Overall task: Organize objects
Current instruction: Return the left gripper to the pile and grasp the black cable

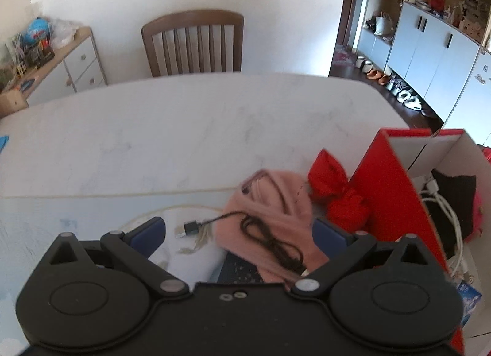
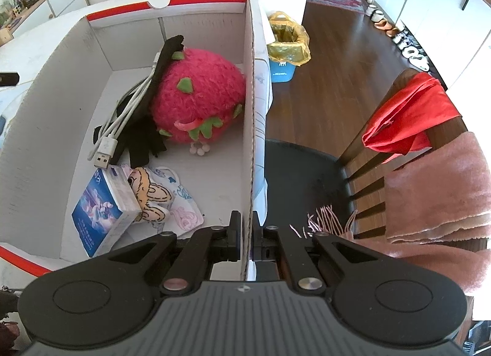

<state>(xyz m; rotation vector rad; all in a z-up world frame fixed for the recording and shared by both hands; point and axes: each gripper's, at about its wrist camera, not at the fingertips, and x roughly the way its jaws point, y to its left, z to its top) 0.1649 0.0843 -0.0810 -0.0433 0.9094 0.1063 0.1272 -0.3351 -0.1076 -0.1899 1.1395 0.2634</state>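
My left hand-held gripper (image 1: 242,233) is spread wide, grasping nothing. Between its fingers on the bench (image 1: 184,129) lies a pink hat (image 1: 273,202) with a black cable (image 1: 264,233) draped over it. Just ahead and right of it sits a red pouch (image 1: 334,184), against the box (image 1: 386,178). My right hand-held gripper (image 2: 244,233) is clenched on the box wall (image 2: 250,141). Ahead and left of it, inside, lie a plush strawberry (image 2: 199,98), white cable (image 2: 122,119) and tissue pack (image 2: 101,205).

Our left gripper (image 1: 241,231) spreads its blue-padded fingers (image 1: 150,230) around a fuzzy pink knitted cloth (image 1: 273,218) carrying a black USB cable (image 1: 264,233) on the white marble table (image 1: 184,129).
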